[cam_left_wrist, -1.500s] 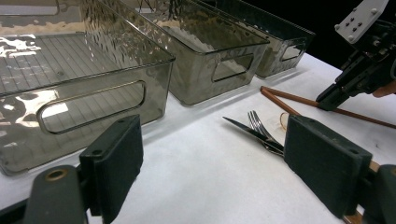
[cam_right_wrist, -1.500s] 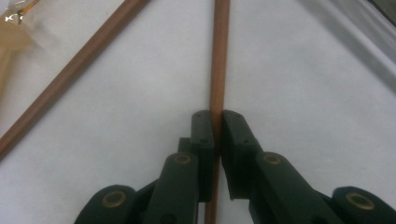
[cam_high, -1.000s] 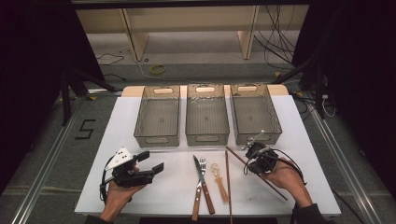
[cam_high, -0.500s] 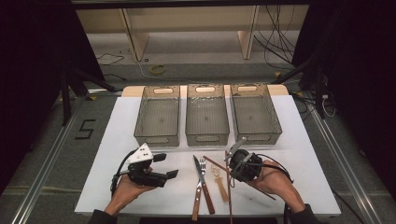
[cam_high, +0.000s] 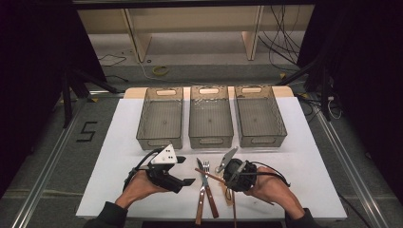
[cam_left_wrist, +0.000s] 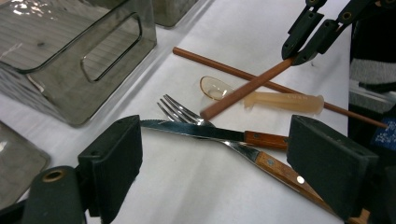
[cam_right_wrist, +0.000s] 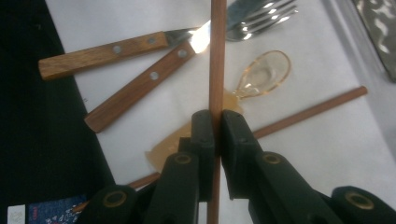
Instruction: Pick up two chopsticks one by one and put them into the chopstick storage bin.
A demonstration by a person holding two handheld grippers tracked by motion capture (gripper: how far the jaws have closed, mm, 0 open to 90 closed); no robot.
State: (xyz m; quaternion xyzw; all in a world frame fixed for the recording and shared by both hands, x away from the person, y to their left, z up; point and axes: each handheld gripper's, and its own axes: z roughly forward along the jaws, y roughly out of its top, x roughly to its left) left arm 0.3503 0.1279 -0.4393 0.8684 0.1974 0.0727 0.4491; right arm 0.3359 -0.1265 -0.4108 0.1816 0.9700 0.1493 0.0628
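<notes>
My right gripper (cam_right_wrist: pixel 216 125) is shut on a brown chopstick (cam_right_wrist: pixel 217 56), which runs up between its jaws; in the high view the right gripper (cam_high: pixel 226 179) carries this chopstick (cam_high: pixel 215 175) just above the table. A second chopstick (cam_left_wrist: pixel 327 105) lies flat, crossing an amber translucent spoon (cam_left_wrist: pixel 285 100). A wooden-handled knife (cam_left_wrist: pixel 196 129) lies across a fork (cam_left_wrist: pixel 180 109). To their left my left gripper (cam_high: pixel 185 171) stands open, level and pointing at the cutlery, and nothing sits between the left gripper's (cam_left_wrist: pixel 215 135) jaws.
Three empty grey see-through bins (cam_high: pixel 159 141) (cam_high: pixel 210 141) (cam_high: pixel 260 141) stand in a row behind the cutlery on the white table top (cam_high: pixel 114 166). The table's front edge is close beneath both hands. Dark floor and cables surround the table.
Both hands have moved inward toward the cutlery. The right gripper has carried its chopstick to the left; the left gripper has moved right and turned toward the knife and fork.
</notes>
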